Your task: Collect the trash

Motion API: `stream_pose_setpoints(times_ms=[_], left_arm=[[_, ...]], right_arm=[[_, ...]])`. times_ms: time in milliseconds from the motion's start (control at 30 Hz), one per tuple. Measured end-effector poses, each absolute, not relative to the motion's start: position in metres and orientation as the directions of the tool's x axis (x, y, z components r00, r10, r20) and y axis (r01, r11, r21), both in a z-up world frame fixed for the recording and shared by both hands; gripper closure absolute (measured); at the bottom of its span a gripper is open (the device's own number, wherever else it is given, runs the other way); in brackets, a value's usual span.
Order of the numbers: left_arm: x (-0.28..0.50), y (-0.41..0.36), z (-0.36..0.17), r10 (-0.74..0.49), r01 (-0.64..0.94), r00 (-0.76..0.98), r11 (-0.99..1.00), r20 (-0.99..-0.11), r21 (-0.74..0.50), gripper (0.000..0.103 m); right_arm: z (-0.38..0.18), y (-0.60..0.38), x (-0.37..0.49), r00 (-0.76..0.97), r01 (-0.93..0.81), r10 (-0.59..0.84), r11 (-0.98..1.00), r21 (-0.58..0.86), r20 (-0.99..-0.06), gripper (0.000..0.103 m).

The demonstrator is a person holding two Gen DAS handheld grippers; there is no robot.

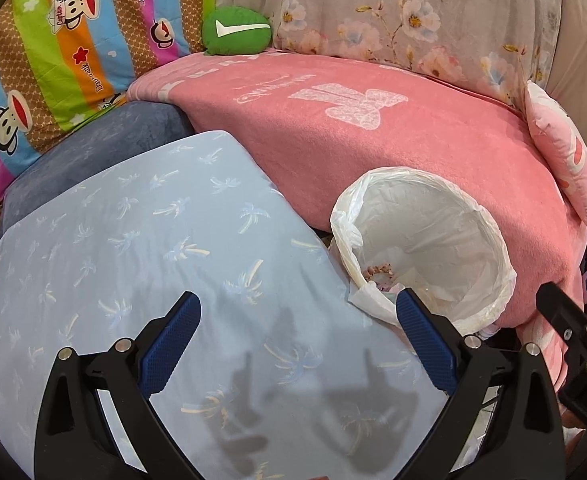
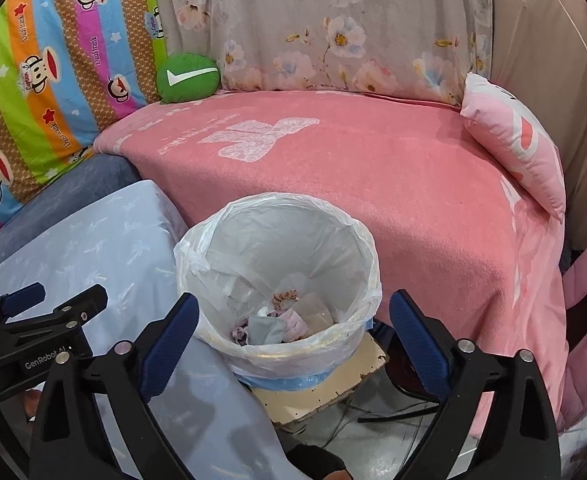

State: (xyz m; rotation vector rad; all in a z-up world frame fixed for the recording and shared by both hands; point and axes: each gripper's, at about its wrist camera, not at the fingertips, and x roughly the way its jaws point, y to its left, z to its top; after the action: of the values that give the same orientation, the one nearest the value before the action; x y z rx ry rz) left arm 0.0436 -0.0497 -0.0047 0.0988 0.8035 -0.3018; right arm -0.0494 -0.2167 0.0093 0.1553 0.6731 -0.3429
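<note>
A trash bin lined with a white plastic bag stands between a light blue cushion and a pink blanket; it also shows in the left wrist view. Crumpled trash lies at its bottom. My right gripper is open and empty, its blue fingers either side of the bin's near rim, above it. My left gripper is open and empty over the blue cushion, left of the bin. Each gripper shows at the edge of the other's view: the right one and the left one.
The light blue palm-print cushion lies at the left. The pink blanket covers the seat behind the bin. A green check-mark pillow and a pink pillow rest at the back. The bin stands on a worn board.
</note>
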Motion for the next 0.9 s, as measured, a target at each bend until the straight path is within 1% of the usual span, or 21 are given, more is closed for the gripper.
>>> stream_pose_setpoints(times_ms=[200, 900], left_arm=[[0.036, -0.054, -0.011, -0.213, 0.311, 0.652, 0.951, -0.728, 0.0, 0.009], [0.028, -0.058, -0.018, -0.195, 0.302, 0.635, 0.953, -0.747, 0.008, 0.008]], right_arm=[[0.0, -0.213, -0.054, 0.716, 0.357, -0.271, 0.934, 0.005, -0.643, 0.006], [-0.006, -0.211, -0.059, 0.698, 0.36, -0.281, 0.933, -0.016, -0.658, 0.006]])
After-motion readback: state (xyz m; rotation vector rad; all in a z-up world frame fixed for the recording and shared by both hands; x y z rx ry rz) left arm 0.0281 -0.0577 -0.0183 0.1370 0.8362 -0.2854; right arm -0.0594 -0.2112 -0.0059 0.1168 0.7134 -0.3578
